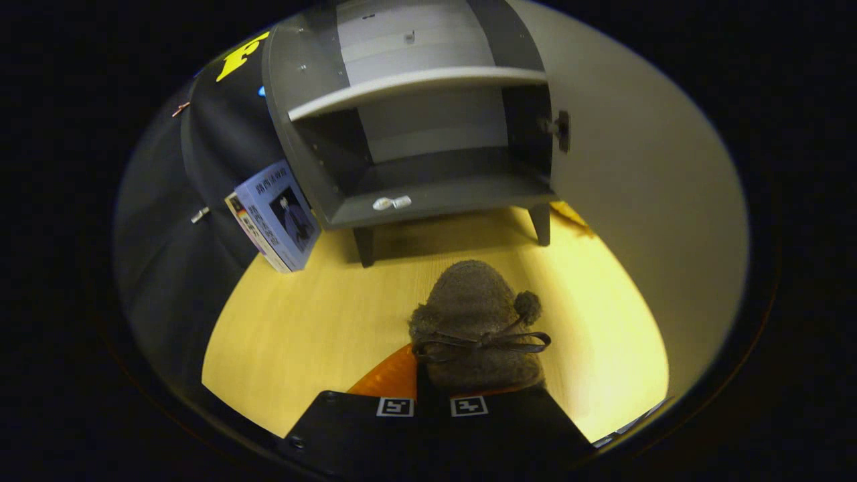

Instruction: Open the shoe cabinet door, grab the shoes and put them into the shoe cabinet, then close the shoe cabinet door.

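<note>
Right at the bottom centre, the gripper has its two fingers drawn close together, with the heel end of a fuzzy grey-brown slipper with a dark ribbon bow and pompoms sitting between them. It looks like a clamp on the slipper, but the contact itself is tucked behind the finger blocks, so I can't confirm both sides are pressing. A slice of something orange peeks out just left of the slipper's heel; what it is, I can't tell.

The slipper's long axis runs straight up the frame, toe pointing away from the fingers and toward the grey wooden shoe cabinet in the upper centre. That's the line that matters: the cabinet lies dead ahead, beyond the toe, across a stretch of yellow wood-grain floor. Its door stands swung wide on the right, and the lower compartment is dark and looks free. The upper shelf looks bare too.

Whether the slipper is lifted or resting on the floor is hard to judge. A blue-covered book leans against the cabinet's left side. The cabinet's top is cut off.
</note>
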Demonstrator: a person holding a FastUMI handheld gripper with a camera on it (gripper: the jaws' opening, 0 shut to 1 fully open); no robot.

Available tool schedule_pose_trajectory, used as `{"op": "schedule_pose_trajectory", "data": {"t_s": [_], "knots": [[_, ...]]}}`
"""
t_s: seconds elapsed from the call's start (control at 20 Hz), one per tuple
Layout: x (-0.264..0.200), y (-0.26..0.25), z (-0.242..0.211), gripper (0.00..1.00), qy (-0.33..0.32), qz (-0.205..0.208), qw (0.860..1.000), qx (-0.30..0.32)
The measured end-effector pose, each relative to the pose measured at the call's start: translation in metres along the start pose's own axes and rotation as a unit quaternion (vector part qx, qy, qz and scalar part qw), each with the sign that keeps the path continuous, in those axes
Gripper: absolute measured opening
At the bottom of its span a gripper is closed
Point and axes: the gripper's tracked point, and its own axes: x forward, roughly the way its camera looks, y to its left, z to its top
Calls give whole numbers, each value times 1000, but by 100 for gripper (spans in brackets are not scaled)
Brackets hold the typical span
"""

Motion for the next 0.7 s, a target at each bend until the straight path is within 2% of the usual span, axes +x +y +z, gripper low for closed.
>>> {"op": "schedule_pose_trajectory", "data": {"t_s": [0.4, 0.7], "knots": [[-88, 38, 141, 5, -74, 40, 996, -12], [-78, 56, 265, 5, -115, 41, 992, -39]]}}
